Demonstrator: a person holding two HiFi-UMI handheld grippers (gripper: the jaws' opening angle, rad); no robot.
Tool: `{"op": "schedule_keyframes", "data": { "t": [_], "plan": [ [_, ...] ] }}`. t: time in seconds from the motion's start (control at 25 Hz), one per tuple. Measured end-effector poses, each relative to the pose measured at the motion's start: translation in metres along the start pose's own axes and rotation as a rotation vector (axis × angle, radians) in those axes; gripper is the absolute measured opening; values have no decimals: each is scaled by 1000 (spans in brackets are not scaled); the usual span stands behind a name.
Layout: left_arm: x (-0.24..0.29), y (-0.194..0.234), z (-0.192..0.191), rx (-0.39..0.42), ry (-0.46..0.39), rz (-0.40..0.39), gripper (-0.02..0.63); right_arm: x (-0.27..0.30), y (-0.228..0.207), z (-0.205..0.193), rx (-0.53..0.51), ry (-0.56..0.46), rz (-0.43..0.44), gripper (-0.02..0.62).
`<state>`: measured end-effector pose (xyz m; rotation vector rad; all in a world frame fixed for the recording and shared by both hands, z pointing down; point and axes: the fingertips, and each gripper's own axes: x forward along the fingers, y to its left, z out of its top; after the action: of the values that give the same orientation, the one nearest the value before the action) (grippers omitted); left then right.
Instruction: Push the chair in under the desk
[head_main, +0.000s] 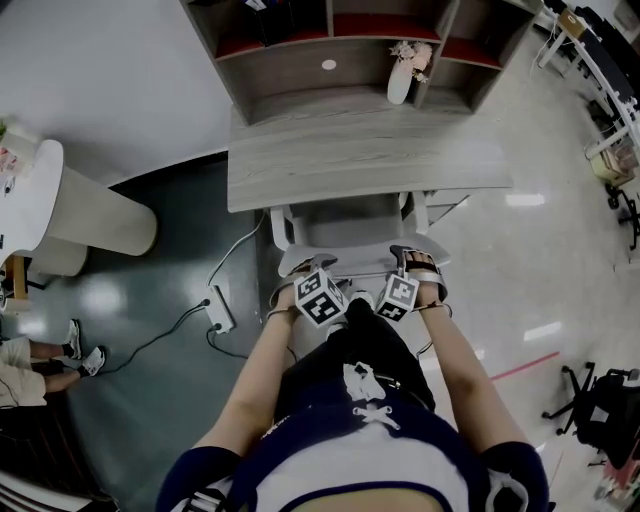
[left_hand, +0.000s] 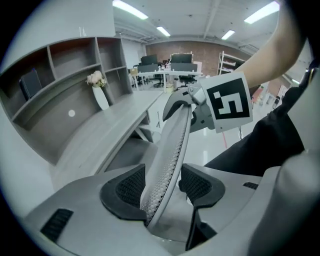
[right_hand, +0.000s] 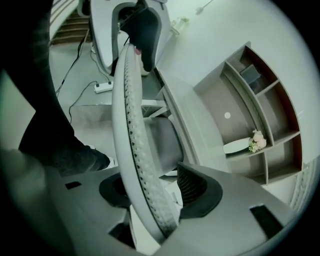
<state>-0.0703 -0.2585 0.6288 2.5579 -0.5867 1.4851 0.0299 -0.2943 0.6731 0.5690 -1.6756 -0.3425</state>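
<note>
Step in hand: by my reading, sliding the grey mesh-backed office chair (head_main: 345, 222) forward under the grey wood-grain counter (head_main: 360, 160).
Chair position: the seat front is already beneath the counter's front edge. The rear of the seat and the backrest stand out toward the person.
Left hand-held gripper (left_hand: 162, 185): jaws apart, straddling the backrest's top rim (left_hand: 172, 140) without clamping it.
Right hand-held gripper (right_hand: 155, 189): jaws likewise apart, with the same rim between them and no squeeze showing.
Doing it well: with both sets of jaws loose, either close them on the rim or press with the jaw bodies. Push evenly from both sides so the chair rolls straight between the counter's supports. Ease off before the backrest meets the counter edge.
Risk: a white power strip (head_main: 220, 310) and its cable lie on the dark floor left of the chair, and a skewed push might run the base over them.
Counts: one chair, one counter, two hand-held grippers, one white vase with pale flowers (head_main: 399, 82) and one power strip.
</note>
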Motion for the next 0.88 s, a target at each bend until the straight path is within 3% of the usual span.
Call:
{"op": "schedule_keyframes", "data": {
  "t": [0.24,0.32,0.44,0.48,0.56,0.68,0.76,0.88],
  "plan": [
    [-18,-1,9,-63,-42,5,227,-40,3,-5,93,-57,79,198],
    [-33,5,24,-118,-121,23,222,-58,-4,0,148,-113,77,198],
    [-65,22,55,-285,-322,48,203,-84,-15,15,227,-204,49,198],
    [-77,29,64,-341,-389,62,189,-95,-24,21,287,-249,26,196],
    [-99,41,79,-414,-493,103,130,-122,-51,34,462,-361,-21,132],
    [-123,51,93,-438,-571,190,28,-162,-90,57,680,-565,-36,76],
    [-136,54,104,-460,-612,250,9,-184,-105,75,715,-675,-62,45],
    [-153,51,121,-513,-667,292,9,-202,-118,96,715,-736,-122,26]
  ]
}}
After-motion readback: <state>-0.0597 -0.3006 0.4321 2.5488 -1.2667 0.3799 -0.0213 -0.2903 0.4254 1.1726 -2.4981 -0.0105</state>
